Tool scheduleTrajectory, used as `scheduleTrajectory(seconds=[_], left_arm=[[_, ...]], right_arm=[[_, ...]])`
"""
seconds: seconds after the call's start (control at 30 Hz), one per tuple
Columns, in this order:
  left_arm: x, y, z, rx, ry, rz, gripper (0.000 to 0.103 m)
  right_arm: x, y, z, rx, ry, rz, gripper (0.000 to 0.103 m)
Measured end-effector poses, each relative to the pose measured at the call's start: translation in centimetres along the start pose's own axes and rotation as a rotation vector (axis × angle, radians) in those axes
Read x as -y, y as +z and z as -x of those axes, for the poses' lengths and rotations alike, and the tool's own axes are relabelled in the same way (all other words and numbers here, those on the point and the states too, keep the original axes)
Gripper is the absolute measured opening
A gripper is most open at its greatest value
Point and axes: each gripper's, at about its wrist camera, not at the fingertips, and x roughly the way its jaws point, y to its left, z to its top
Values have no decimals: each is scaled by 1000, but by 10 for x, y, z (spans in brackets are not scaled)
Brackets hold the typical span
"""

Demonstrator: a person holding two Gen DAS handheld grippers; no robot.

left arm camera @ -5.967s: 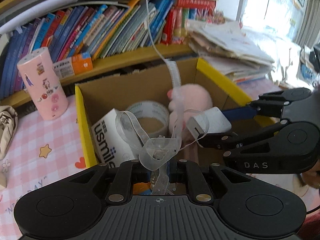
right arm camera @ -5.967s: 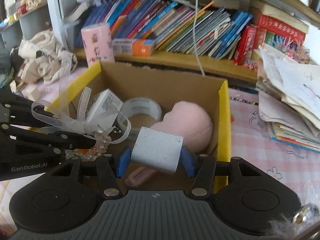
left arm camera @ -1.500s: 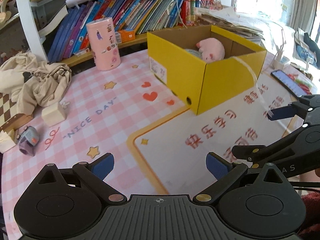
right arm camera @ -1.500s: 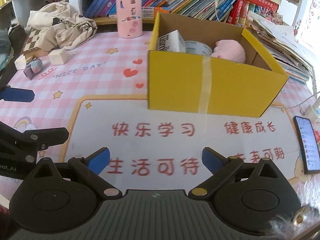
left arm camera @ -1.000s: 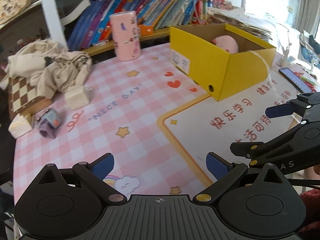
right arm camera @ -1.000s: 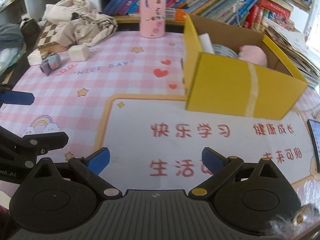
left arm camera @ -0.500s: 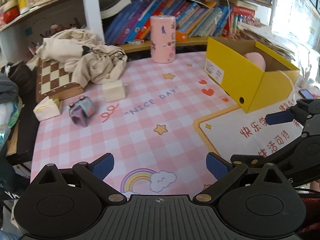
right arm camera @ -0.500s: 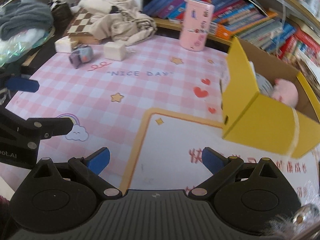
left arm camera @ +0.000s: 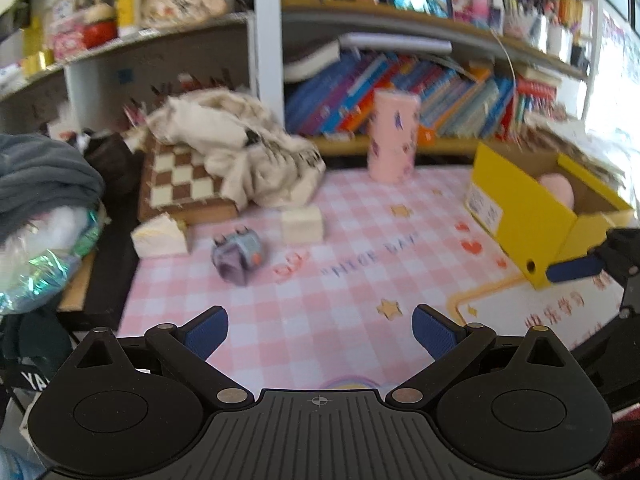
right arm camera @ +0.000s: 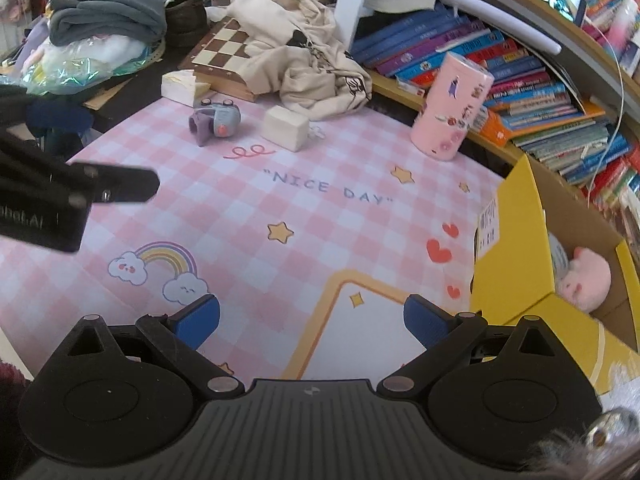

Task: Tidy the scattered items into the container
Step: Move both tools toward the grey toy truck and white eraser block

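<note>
both views have swung left since half a second ago, so the yellow cardboard box (left arm camera: 520,216) that sat in front of us now lies off at the right edge of the left wrist view, and the far left clutter fills more of the frame.

our left gripper (left arm camera: 320,330) has its blue pads spread wide with nothing between them. our right gripper (right arm camera: 312,318) is spread just as wide and holds nothing either. both hover over the pink checked mat (right arm camera: 280,200).

we see the small grey-purple toy (left arm camera: 237,254) lying on the mat ahead and a bit left of the left gripper, well apart from its fingertips. from the right wrist it (right arm camera: 215,119) sits far ahead and to the left. it looks rounded, grey and lilac, with an orange dot on its side and small knobs on top.

just beside it to the right stands a cream block (right arm camera: 286,127), near the edge of a beige cloth bag (right arm camera: 304,56) heaped over a chessboard (right arm camera: 224,52). a pale wedge-shaped piece (right arm camera: 182,86) lies left of the toy by the mat's edge.

inside the box a pink plush (right arm camera: 586,284) shows. a pink cylinder (right arm camera: 452,108) stands upright before the books.
</note>
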Motion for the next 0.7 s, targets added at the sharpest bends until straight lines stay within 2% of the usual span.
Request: scheduleTrajectory(seconds=[0.17,0.37,0.53,0.63,0.7], left_arm=[[-4,-5,3,48,23,-9,100],[-11,-2,3,46,-8,15,100],[-22,-3,-3,30,-6,77,101],[-31,0,-10,-25,-4,138,102],[-38,2,-12,-33,-8,173,102]], right_arm=[[-9,4,4,19,9,6,99],[-13,9,0,30,21,27,100],[-13,14,-12,36,36,37,100],[-11,19,-19,45,41,34,99],[-9,24,-22,59,46,33,100]])
